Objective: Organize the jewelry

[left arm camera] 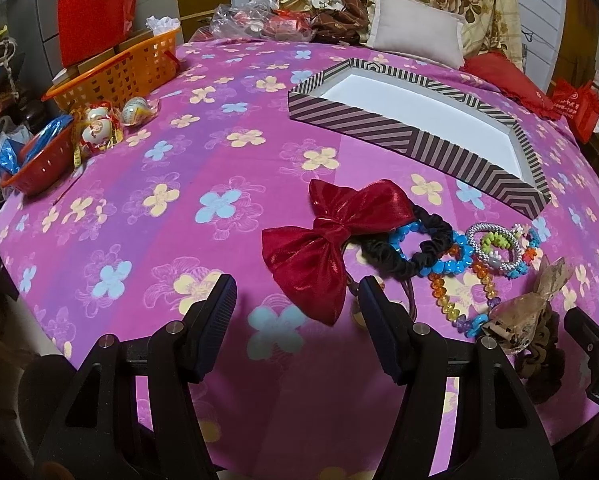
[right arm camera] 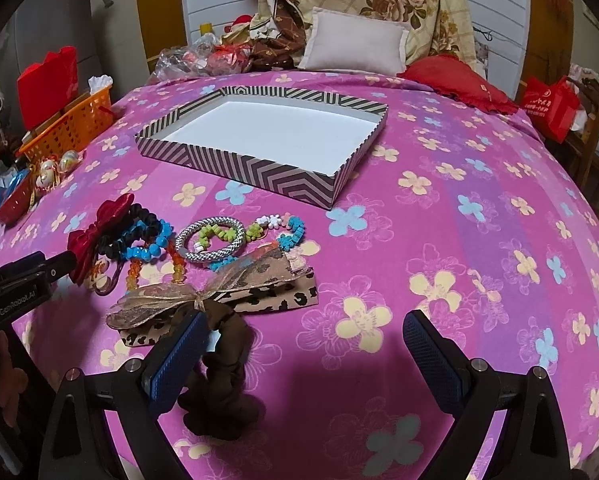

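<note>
On the near side of the striped tray, the jewelry lies in one loose heap on the flowered pink bedspread, well short of the tray's white floor, which holds nothing yet; the heap looks staged there so each piece can be carried the short way across. Nearest the tray sits a silver beaded bracelet ringed around a green bead string, with a blue bead bracelet and a black scrunchie overlapping just left of it and a red satin bow at the heap's left end. Farther from the tray lie a leopard-print bow and a brown scrunchie. The right gripper stands wide open and empty, its left finger touching or just over the brown scrunchie, probably the first pick. The left gripper is likewise spread and empty, low before the red bow.
</note>
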Tool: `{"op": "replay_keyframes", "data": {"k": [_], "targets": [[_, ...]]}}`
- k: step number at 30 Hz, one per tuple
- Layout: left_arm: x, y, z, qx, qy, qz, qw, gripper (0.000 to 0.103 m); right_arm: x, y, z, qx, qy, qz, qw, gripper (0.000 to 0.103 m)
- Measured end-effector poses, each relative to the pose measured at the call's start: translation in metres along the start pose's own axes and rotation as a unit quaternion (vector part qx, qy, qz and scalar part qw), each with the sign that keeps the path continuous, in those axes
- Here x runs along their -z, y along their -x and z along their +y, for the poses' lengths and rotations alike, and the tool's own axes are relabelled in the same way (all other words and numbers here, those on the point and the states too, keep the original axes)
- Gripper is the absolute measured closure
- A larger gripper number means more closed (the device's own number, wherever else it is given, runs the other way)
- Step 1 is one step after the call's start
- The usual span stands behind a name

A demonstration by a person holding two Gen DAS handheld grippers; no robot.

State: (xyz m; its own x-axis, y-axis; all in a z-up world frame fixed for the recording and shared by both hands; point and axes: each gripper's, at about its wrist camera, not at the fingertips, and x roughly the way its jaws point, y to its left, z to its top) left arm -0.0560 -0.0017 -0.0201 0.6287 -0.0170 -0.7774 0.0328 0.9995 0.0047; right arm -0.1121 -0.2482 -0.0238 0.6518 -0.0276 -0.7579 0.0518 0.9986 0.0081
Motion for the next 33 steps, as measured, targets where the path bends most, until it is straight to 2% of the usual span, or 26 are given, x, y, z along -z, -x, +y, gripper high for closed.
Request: {"op": "replay_keyframes", "data": {"k": [20, 33], "targets": [[-0.0008, -0.0003, 0.0008, -0.001, -0.001, 0.0, 1.0, 0.04, 0.0016, 0.003, 0.0029, -0.035, 0.0, 0.006, 0.999, 0.006], [0.0004, -0.0006, 0.0014, -0.002, 0.0, 0.004, 1.0, 0.04, 0.0023, 0.0033, 0.0054, -0.037, 0.002, 0.009, 0.999, 0.006]]}}
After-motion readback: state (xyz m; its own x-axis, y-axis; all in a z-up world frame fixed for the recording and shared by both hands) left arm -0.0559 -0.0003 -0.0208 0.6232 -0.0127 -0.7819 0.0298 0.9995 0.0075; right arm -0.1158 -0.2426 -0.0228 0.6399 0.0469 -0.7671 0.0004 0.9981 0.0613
